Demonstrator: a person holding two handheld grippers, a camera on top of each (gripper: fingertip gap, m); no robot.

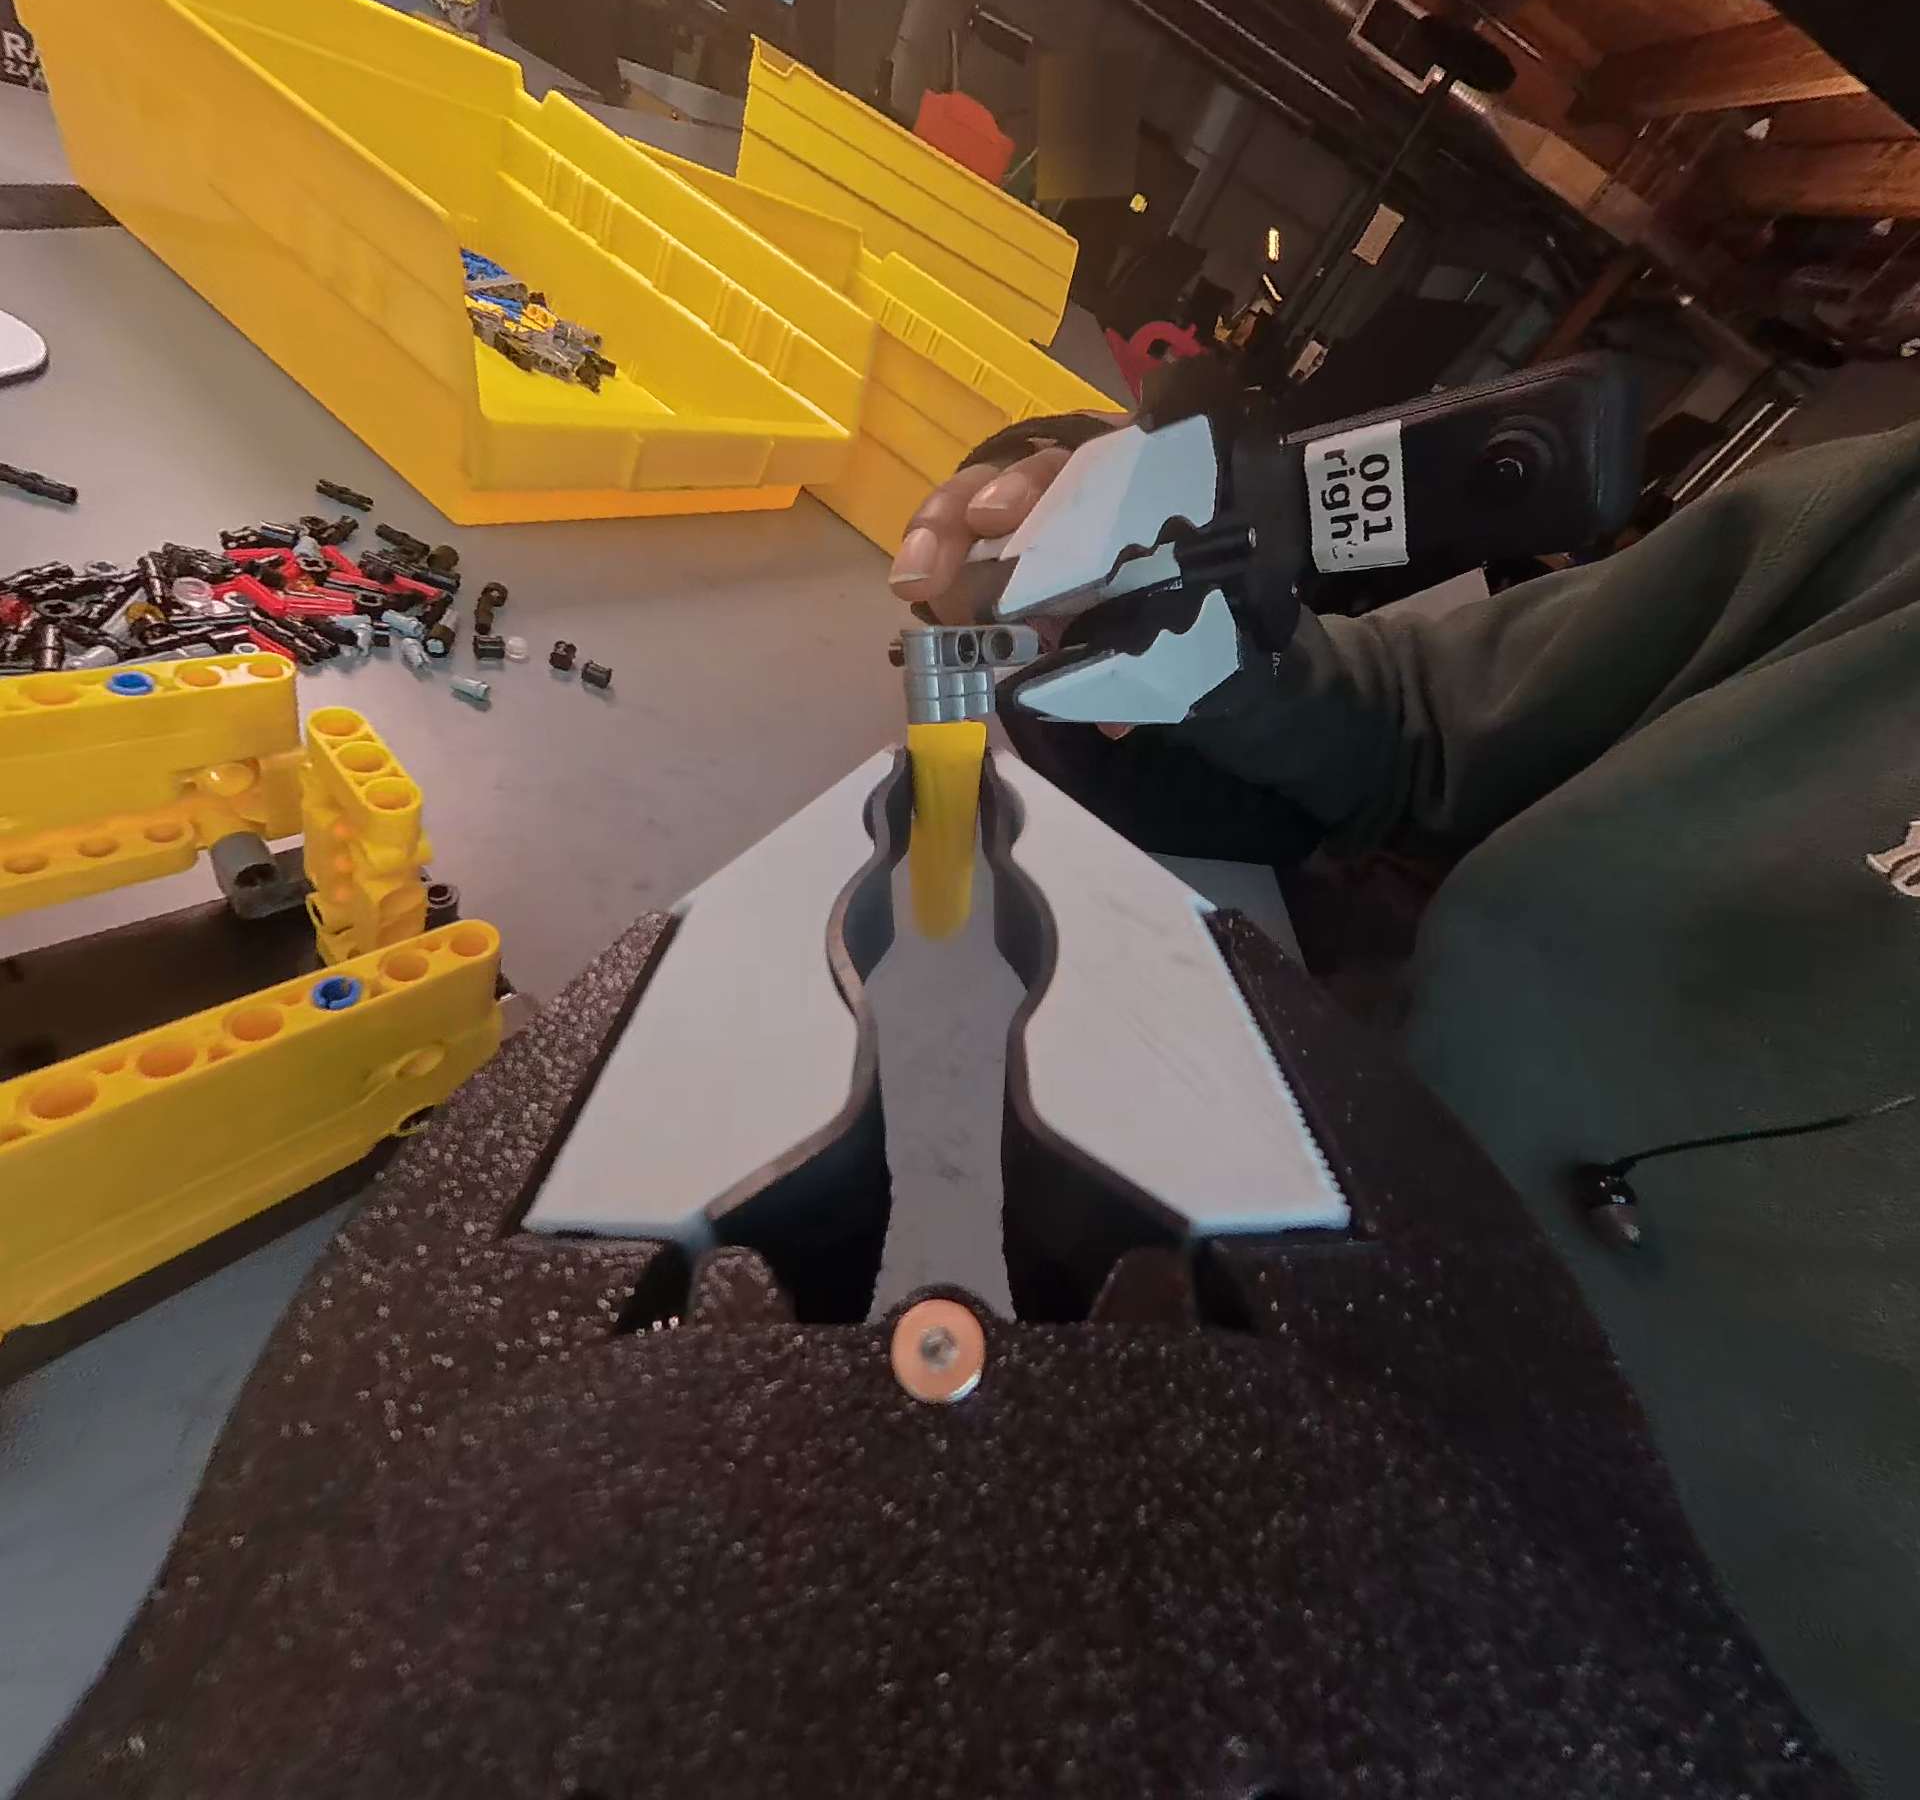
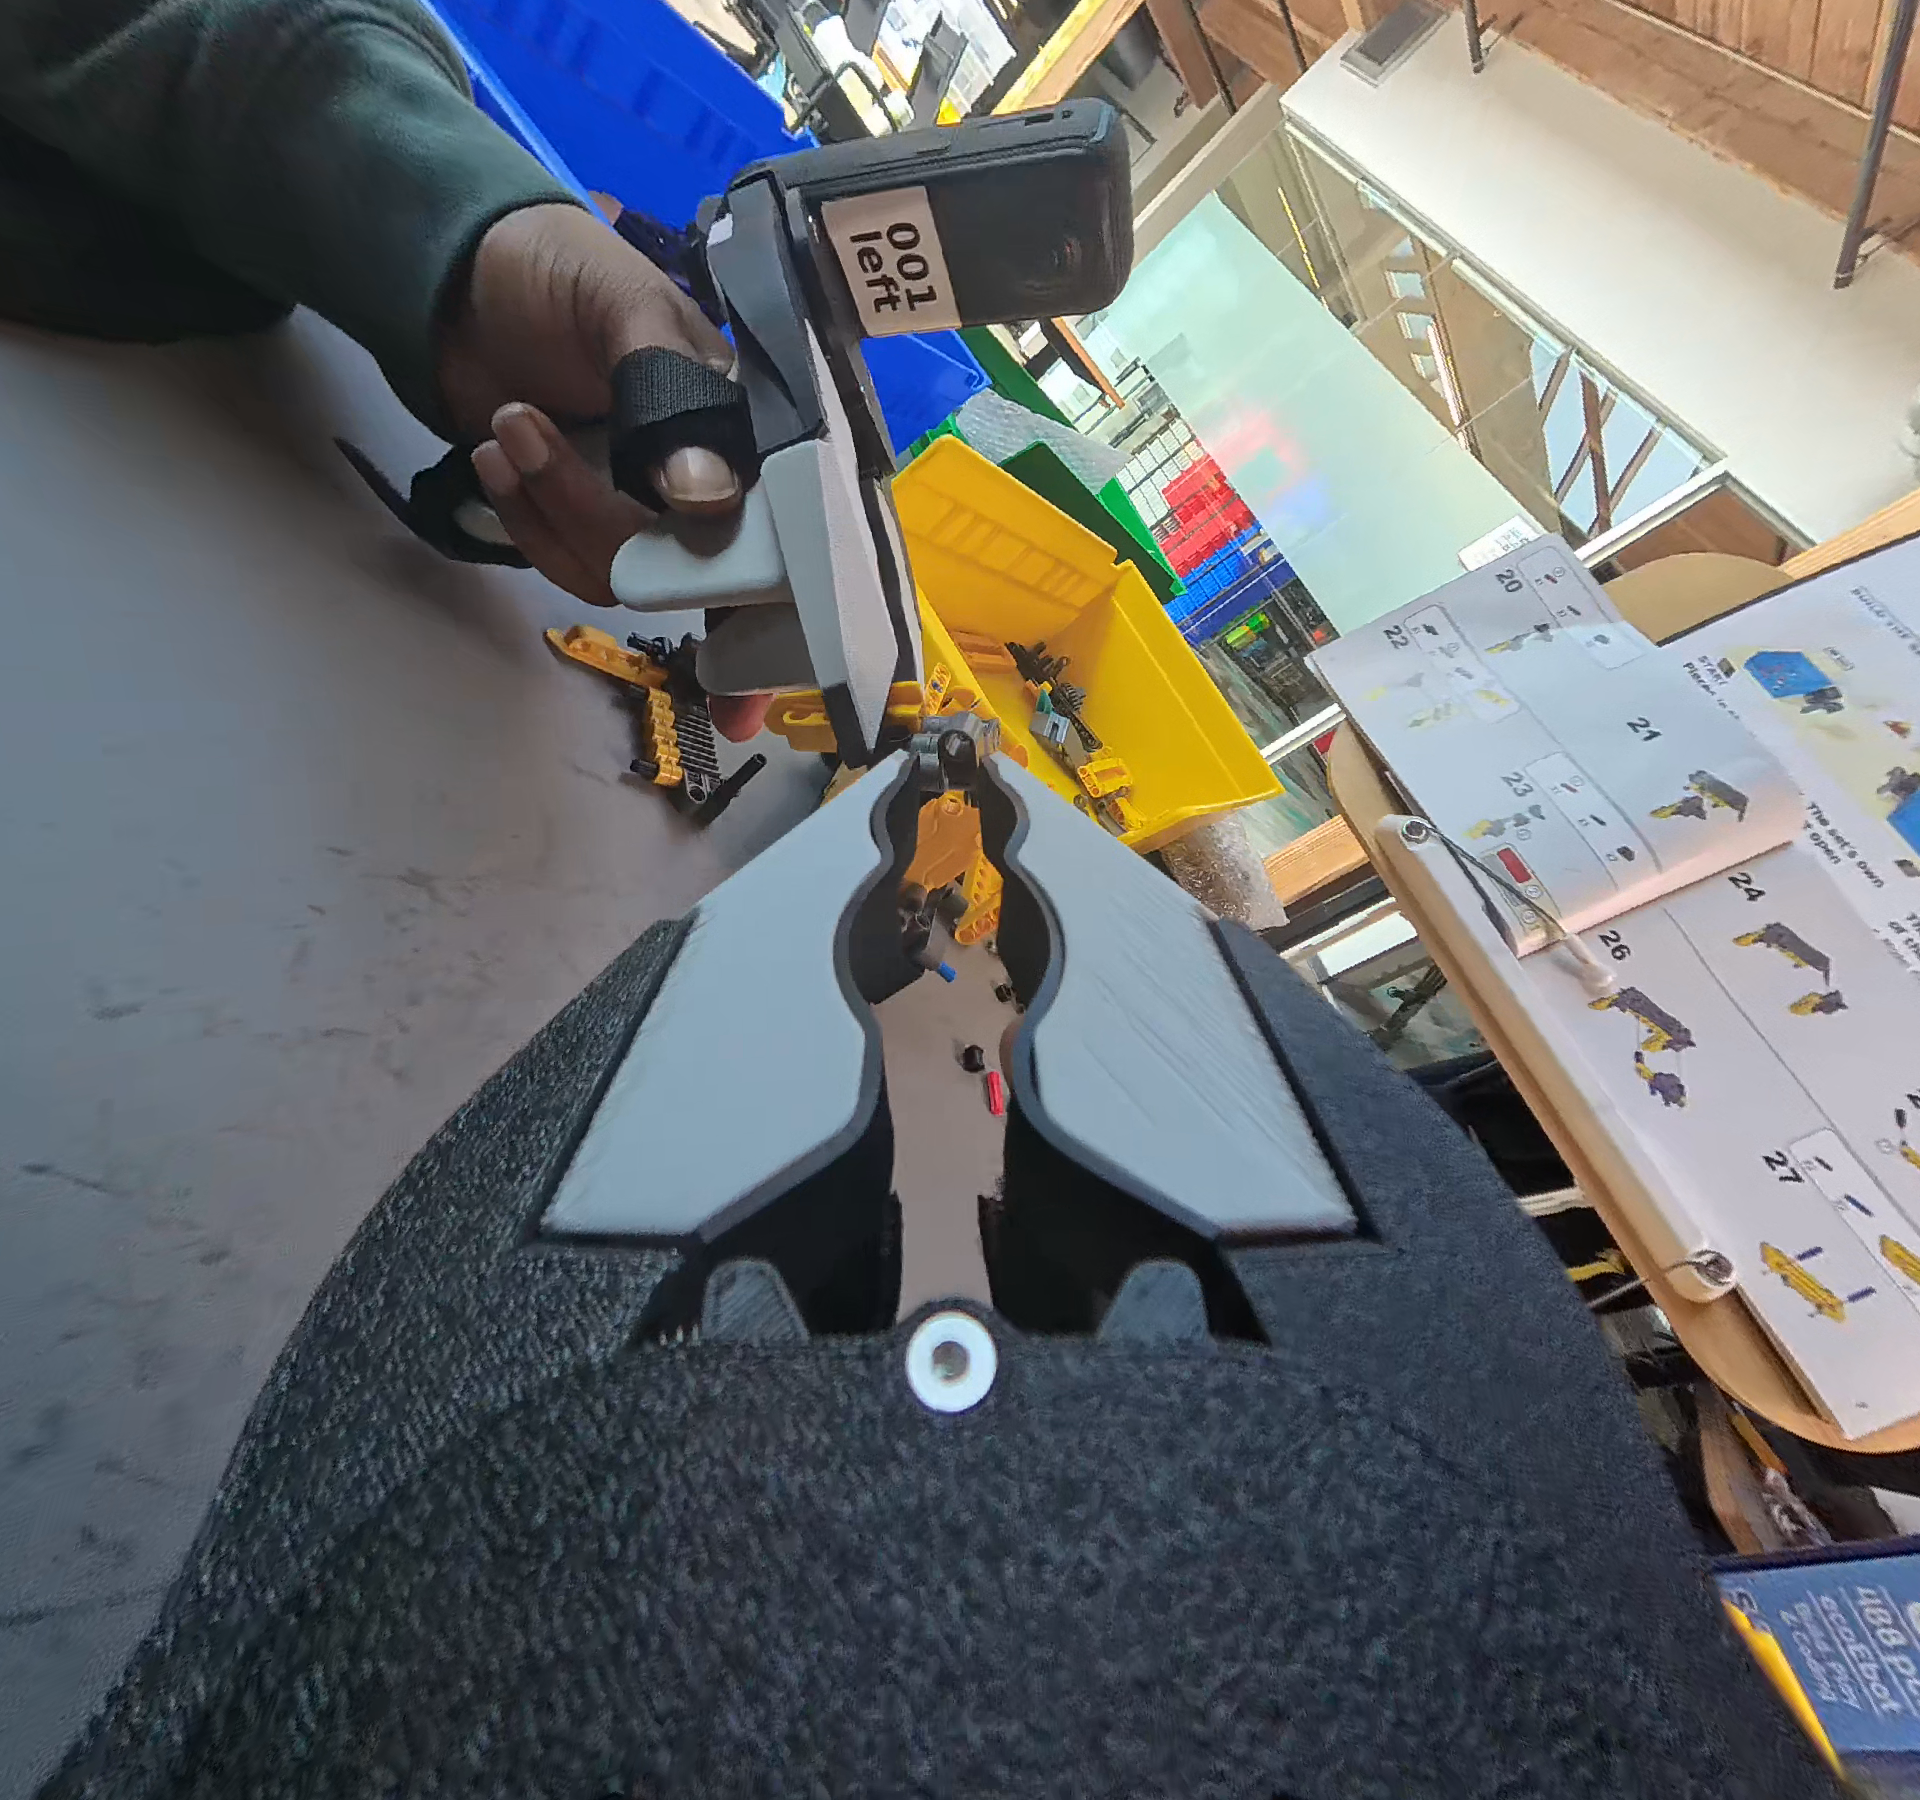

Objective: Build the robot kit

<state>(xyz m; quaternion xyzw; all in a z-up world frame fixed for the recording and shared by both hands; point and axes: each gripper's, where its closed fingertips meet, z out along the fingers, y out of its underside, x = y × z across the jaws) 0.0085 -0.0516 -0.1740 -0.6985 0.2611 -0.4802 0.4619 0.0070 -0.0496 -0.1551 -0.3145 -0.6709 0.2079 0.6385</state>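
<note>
A: Where does the loose heap of small parts (image 1: 260,597) lie?

B: On the table (image 1: 644,711), left of the left gripper (image 1: 943,763), with the bins (image 1: 343,223) behind it.

A: And the half-built model (image 1: 239,867)?

B: In front of the heap, near the left edge of the left wrist view.

A: What is between the two grippers?

B: A beam (image 1: 940,836) stands up from the left gripper's jaws, with a small connector (image 1: 961,675) on its top. The right gripper (image 1: 1023,638) reaches it from the right.

A: In the right wrist view?

B: The instruction booklet (image 2: 1662,919) lies to the right; a bin of parts (image 2: 1091,649) sits behind the grippers.

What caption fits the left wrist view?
Left gripper pinches a yellow beam; right gripper grips its grey connector.
</note>
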